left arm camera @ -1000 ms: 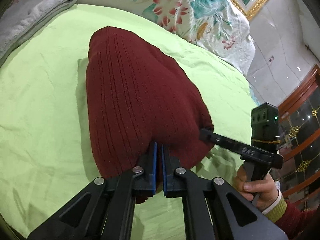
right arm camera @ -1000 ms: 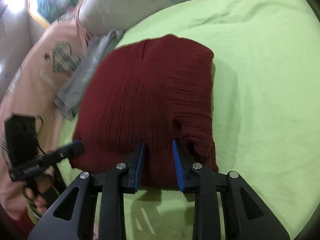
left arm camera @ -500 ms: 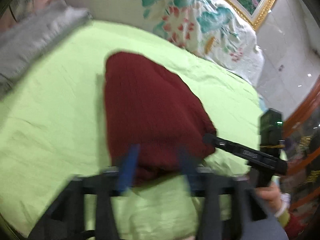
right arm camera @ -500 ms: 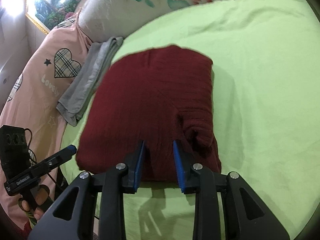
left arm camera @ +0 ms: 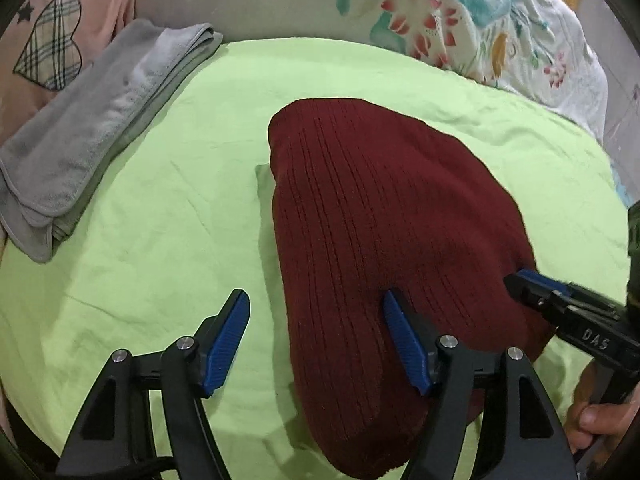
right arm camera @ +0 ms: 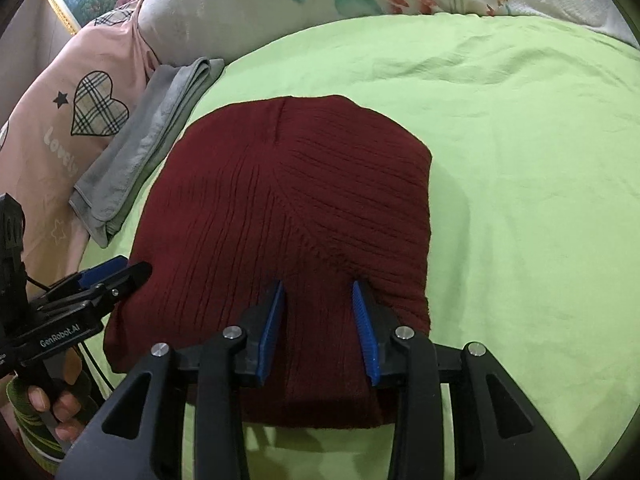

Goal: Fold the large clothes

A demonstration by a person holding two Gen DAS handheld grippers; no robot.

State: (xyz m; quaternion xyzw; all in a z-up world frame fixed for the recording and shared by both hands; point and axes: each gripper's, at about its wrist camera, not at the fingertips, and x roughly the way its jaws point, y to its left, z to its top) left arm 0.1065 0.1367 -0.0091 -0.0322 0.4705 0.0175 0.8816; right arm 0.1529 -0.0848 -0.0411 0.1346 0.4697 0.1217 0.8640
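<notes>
Folded grey towel [left arm camera: 100, 120]: lies far ahead and to the left of the left gripper [left arm camera: 316, 328], on the edge of the green bedsheet [left arm camera: 168, 240], against a pink cushion with a plaid heart [left arm camera: 48, 40]. Left gripper: jaws spread wide with blue pads facing each other; its left finger stands over bare sheet, its right finger over the near left part of the garment, nothing pinched between them. Dark red ribbed knit sweater [left arm camera: 380, 240]: folded into a compact rounded bundle, lying flat on the sheet directly ahead of both grippers, its near edge beneath their fingers, its far edge toward the floral pillow [left arm camera: 460, 24] at the head of the bed. Right gripper [right arm camera: 320, 320]: jaws partly apart and opening, poised over the near edge of the sweater toward its right side; knit fabric shows in the gap between the blue pads, but whether the pads touch it cannot be told. From the left wrist view the right gripper's tip lies at the sweater's right edge, a person's hand [left arm camera: 596, 416] on its handle. From the right wrist view the left gripper reaches the sweater's left edge, fingers [right arm camera: 48, 408] wrapped around its grip.
</notes>
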